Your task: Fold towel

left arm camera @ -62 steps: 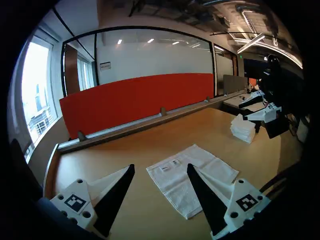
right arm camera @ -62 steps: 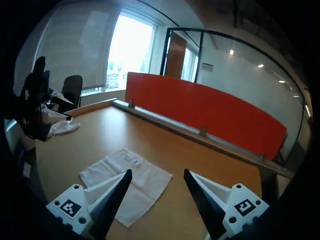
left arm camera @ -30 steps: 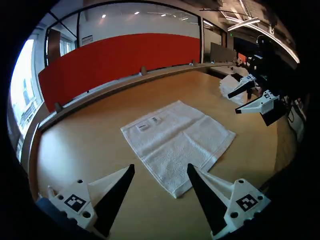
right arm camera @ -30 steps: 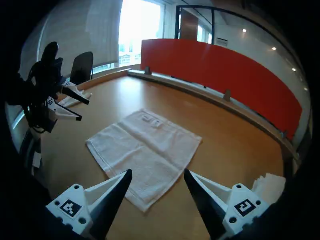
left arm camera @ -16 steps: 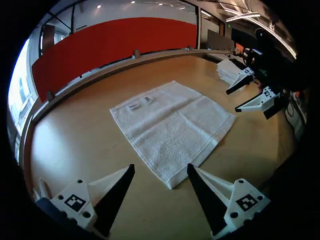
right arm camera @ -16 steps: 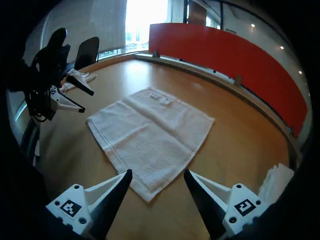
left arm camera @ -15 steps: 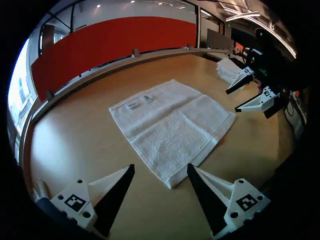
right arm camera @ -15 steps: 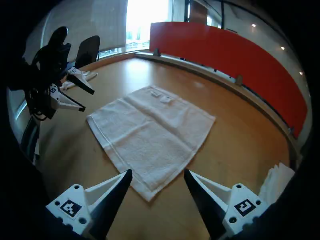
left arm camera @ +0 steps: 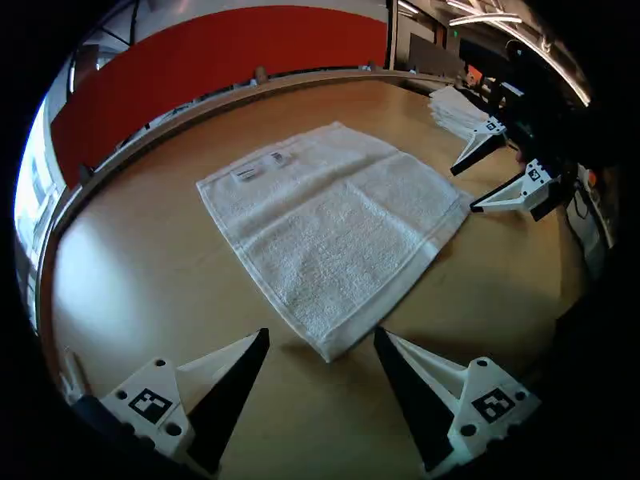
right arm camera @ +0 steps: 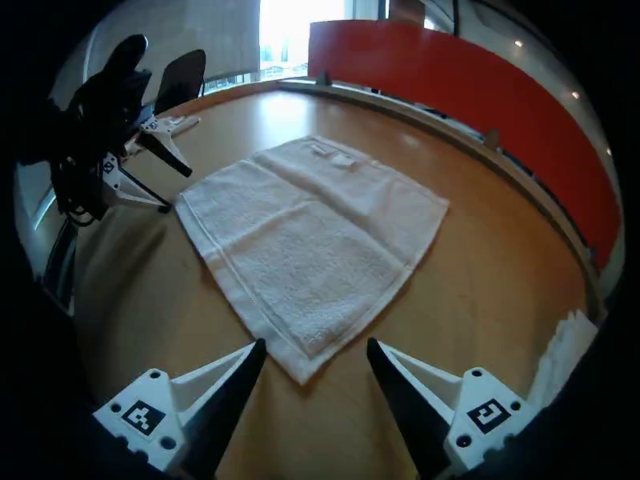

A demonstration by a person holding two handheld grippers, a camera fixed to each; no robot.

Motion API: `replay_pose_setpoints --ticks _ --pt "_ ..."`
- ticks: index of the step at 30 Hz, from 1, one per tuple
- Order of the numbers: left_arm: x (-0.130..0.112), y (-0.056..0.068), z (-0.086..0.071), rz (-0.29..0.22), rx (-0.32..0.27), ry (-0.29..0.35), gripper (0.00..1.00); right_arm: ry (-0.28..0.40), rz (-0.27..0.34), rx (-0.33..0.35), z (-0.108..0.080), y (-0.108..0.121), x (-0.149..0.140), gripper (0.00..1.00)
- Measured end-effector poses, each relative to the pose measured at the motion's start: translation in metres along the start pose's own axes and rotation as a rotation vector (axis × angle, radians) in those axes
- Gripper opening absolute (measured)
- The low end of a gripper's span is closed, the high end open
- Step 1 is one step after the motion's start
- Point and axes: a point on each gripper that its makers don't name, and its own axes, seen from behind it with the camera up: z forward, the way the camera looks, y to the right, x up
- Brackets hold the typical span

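Gaping left hand-held gripper [left arm camera: 320, 330] near towel [left arm camera: 336, 232]

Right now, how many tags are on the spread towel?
2. Both lie on the towel near its far edge in the left gripper view: the left tag and the right tag, close beside each other. The underside could hide more.

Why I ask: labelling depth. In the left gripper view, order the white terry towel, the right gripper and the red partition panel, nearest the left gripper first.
1. White terry towel, corner just ahead, centre.
2. Right gripper, off to the right.
3. Red partition panel, farthest back, top.
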Motion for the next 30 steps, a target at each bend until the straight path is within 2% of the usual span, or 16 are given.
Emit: replay_pose_setpoints --ticks 6,14,20,28,30 --pt "-0.003 0.002 0.006 0.000 -0.003 -0.019 0.97 -0.006 0.011 0.019 0.003 -0.003 -0.004 0.88" --pt "-0.003 0.003 0.006 0.003 -0.005 -0.023 0.96 -0.002 0.011 0.029 0.004 -0.003 -0.005 0.81" --pt "-0.003 0.004 0.006 0.003 -0.006 -0.036 0.94 -0.001 0.001 0.039 0.004 -0.006 -0.005 0.67" --pt "-0.003 0.011 0.006 0.010 -0.013 -0.047 0.74 0.000 0.004 0.040 0.003 -0.009 -0.005 0.60" --pt "-0.002 0.013 0.006 0.012 -0.015 -0.049 0.66 0.000 0.004 0.040 0.003 -0.009 -0.004 0.60"
